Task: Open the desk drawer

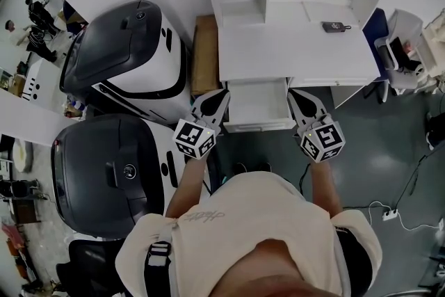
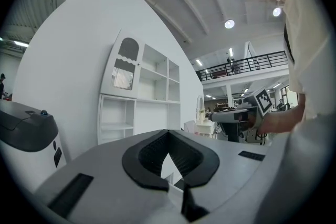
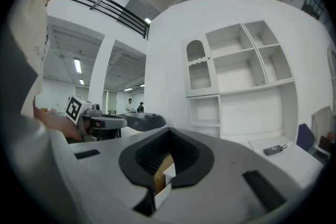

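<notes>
The white desk (image 1: 292, 52) has its shallow white drawer (image 1: 257, 106) pulled out towards me; its inside looks bare. My left gripper (image 1: 221, 95) is held level beside the drawer's left side, and my right gripper (image 1: 293, 95) beside its right side. Neither touches the drawer as far as I can tell. In the left gripper view the left gripper (image 2: 168, 134) has its jaws meeting at the tips with nothing between them. The right gripper (image 3: 169, 131) looks the same in its own view, with the white shelf unit (image 3: 236, 76) beyond it.
Two large black-and-white machines (image 1: 132, 59) (image 1: 111, 170) stand left of the desk, with a cardboard box (image 1: 204, 55) between them and it. A small black device (image 1: 336, 27) lies on the desktop. A blue chair (image 1: 375, 28) and a floor cable (image 1: 389, 213) are on the right.
</notes>
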`<action>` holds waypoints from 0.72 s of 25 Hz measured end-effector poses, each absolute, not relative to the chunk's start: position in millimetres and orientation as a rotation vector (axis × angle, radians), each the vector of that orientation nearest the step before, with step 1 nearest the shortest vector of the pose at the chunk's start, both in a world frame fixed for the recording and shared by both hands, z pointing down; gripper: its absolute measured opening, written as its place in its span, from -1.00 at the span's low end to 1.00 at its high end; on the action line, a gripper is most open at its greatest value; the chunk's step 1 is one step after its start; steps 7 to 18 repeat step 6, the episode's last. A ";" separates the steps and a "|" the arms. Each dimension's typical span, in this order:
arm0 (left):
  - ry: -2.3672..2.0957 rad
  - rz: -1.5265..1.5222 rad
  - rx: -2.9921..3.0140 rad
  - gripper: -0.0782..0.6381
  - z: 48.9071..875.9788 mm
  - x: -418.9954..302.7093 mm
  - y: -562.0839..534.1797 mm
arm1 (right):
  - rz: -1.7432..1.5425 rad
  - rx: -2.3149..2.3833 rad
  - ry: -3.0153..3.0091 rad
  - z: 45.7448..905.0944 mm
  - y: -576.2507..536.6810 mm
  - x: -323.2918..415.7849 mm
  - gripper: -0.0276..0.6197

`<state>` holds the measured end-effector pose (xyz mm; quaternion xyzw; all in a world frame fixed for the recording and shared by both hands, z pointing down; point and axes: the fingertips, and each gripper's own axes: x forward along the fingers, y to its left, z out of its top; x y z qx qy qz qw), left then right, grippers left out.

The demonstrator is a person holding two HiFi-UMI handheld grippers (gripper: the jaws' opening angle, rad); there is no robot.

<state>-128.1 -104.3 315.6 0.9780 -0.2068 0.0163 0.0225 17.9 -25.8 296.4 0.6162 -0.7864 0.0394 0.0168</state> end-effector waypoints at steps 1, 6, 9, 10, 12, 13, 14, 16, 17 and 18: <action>-0.634 0.046 3.029 -0.78 316.2 -128.1 -103.4 | 0.120 1.918 -2.442 296.7 -24.8 17.5 -0.94; -0.604 0.035 3.016 -0.78 319.7 -131.1 -100.4 | 0.159 1.936 -2.434 305.6 -21.4 15.8 -0.94; -0.604 0.035 3.016 -0.78 319.7 -131.1 -100.4 | 0.159 1.936 -2.434 305.6 -21.4 15.8 -0.94; -0.604 0.035 3.016 -0.78 319.7 -131.1 -100.4 | 0.159 1.936 -2.434 305.6 -21.4 15.8 -0.94; -0.604 0.035 3.016 -0.78 319.7 -131.1 -100.4 | 0.159 1.936 -2.434 305.6 -21.4 15.8 -0.94; -0.604 0.035 3.016 -0.78 319.7 -131.1 -100.4 | 0.159 1.936 -2.434 305.6 -21.4 15.8 -0.94; -0.604 0.035 3.016 -0.78 319.7 -131.1 -100.4 | 0.159 1.936 -2.434 305.6 -21.4 15.8 -0.94; -0.604 0.035 3.016 -0.78 319.7 -131.1 -100.4 | 0.159 1.936 -2.434 305.6 -21.4 15.8 -0.94; -0.604 0.035 3.016 -0.78 319.7 -131.1 -100.4 | 0.159 1.936 -2.434 305.6 -21.4 15.8 -0.94; -0.604 0.035 3.016 -0.78 319.7 -131.1 -100.4 | 0.159 1.936 -2.434 305.6 -21.4 15.8 -0.94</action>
